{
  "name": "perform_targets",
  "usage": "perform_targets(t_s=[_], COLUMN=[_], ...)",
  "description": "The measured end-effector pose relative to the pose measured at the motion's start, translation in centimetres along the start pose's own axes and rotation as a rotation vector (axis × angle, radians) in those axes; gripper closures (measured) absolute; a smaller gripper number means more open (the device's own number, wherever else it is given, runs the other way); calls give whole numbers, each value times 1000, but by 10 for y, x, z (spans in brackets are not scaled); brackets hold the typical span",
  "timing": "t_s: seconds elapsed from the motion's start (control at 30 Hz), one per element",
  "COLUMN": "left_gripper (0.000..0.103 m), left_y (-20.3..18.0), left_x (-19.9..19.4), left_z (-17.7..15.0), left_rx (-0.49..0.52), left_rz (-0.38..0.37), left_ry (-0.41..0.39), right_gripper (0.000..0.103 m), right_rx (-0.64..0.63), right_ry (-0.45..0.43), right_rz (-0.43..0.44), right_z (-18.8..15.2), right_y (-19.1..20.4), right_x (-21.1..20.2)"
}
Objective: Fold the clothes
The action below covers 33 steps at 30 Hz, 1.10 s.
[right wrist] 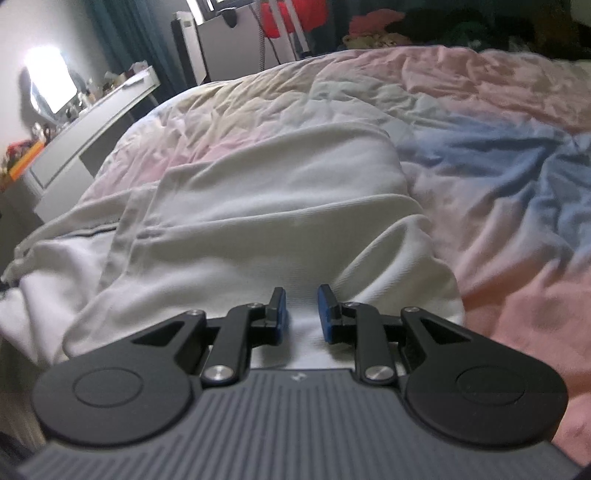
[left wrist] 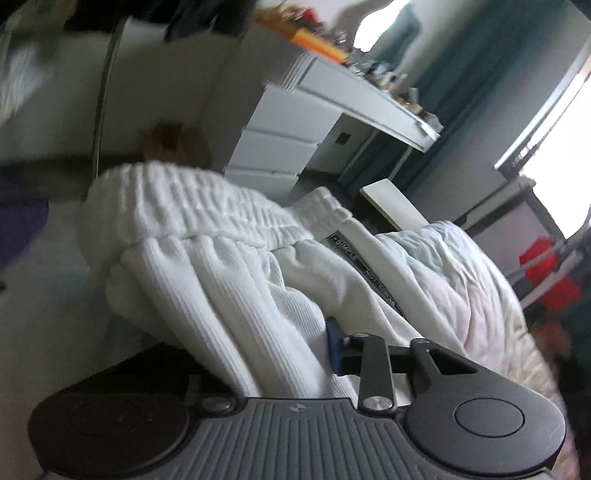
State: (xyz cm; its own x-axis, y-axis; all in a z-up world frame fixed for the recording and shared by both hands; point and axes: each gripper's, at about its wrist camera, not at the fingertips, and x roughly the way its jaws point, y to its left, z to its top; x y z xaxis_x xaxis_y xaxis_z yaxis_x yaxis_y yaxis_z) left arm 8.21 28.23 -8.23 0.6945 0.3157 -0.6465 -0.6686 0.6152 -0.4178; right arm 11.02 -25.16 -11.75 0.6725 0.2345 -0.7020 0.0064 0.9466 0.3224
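A white ribbed garment [left wrist: 221, 258] with an elastic waistband [left wrist: 207, 206] is bunched up over my left gripper [left wrist: 295, 343]. Its right blue pad [left wrist: 334, 343] presses against the cloth; the other finger is buried under the folds. In the right wrist view the same white garment [right wrist: 258, 206] lies spread in loose folds on the bed cover [right wrist: 480, 166]. My right gripper [right wrist: 303, 314] sits at its near edge, the two blue pads [right wrist: 280, 314] close together with a ridge of white cloth pinched between them.
The pastel pink and blue bed cover [left wrist: 461, 280] is wrinkled. A white desk with drawers [left wrist: 295, 140] stands beside the bed, its cluttered top [right wrist: 92, 122] under a bright lamp. A red object [left wrist: 546, 273] and a pile of clothes [right wrist: 388, 22] lie beyond the bed.
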Motion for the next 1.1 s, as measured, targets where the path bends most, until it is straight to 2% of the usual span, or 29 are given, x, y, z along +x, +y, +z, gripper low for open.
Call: perform_targets(t_s=[0.17, 0.33, 0.5, 0.7, 0.83, 0.9, 1.03, 1.07, 1.1], left_gripper=[80, 81, 82, 84, 84, 84, 82, 81, 81], left_y=[-28, -79, -168, -262, -305, -317, -329, -330, -329], left_x=[-19, -63, -105, -151, -166, -161, -117, -105, -98], left_z=[-2, -8, -40, -118, -205, -250, -329, -341, -351], left_rx=[101, 268, 445, 579, 735, 834, 1062, 1099, 1126], left_rz=[-13, -58, -169, -365, -479, -518, -528, -525, -525], left_ry=[-82, -193, -349, -457, -509, -463, -169, -107, -78], right_gripper=[83, 83, 80, 80, 80, 80, 80, 80, 80], right_rx=[121, 164, 235, 335, 435, 500, 618, 635, 648], right_ry=[8, 3, -26, -91, -107, -106, -112, -110, -108], right_rz=[56, 45, 39, 25, 11, 10, 29, 42, 56], right_z=[3, 7, 14, 21, 19, 17, 13, 12, 11], right_y=[-16, -21, -32, -54, -73, -85, -108, -111, -113], right_x=[-2, -8, -17, -35, -38, -37, -36, -36, -37])
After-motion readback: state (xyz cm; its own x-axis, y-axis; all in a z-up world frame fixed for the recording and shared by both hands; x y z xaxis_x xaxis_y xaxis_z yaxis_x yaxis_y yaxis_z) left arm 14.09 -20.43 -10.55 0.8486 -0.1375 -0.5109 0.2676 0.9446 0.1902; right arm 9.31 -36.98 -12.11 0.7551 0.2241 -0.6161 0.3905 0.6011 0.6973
